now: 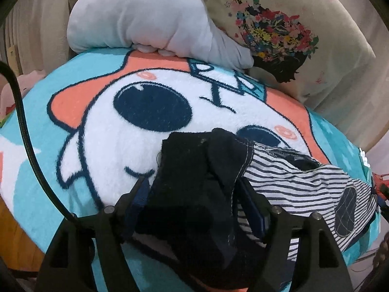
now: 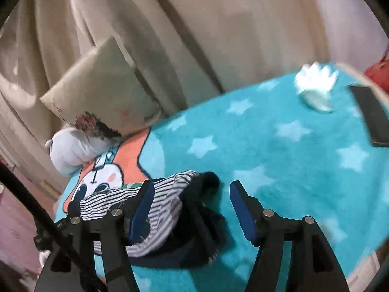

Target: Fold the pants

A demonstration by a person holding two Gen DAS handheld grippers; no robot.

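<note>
The pants (image 1: 304, 185) are small, dark navy with a blue-and-white striped lining, crumpled on a teal cartoon blanket (image 1: 60, 194). My left gripper (image 1: 194, 185) is shut on a dark bunched part of the pants (image 1: 199, 170) and holds it just above the blanket. In the right wrist view the pants (image 2: 170, 209) lie in a heap at the lower left. My right gripper (image 2: 192, 189) is open, its left finger (image 2: 143, 204) over the striped cloth, its right finger (image 2: 243, 209) over bare blanket (image 2: 279, 150). It holds nothing.
A grey plush pillow (image 1: 145, 24) and a floral cushion (image 1: 279, 24) lie at the bed's far end against a beige curtain (image 2: 218, 24). A white crumpled cloth (image 2: 316, 85) and a dark flat box (image 2: 372, 114) lie on the blanket at the right. A black cable (image 1: 26, 133) hangs left.
</note>
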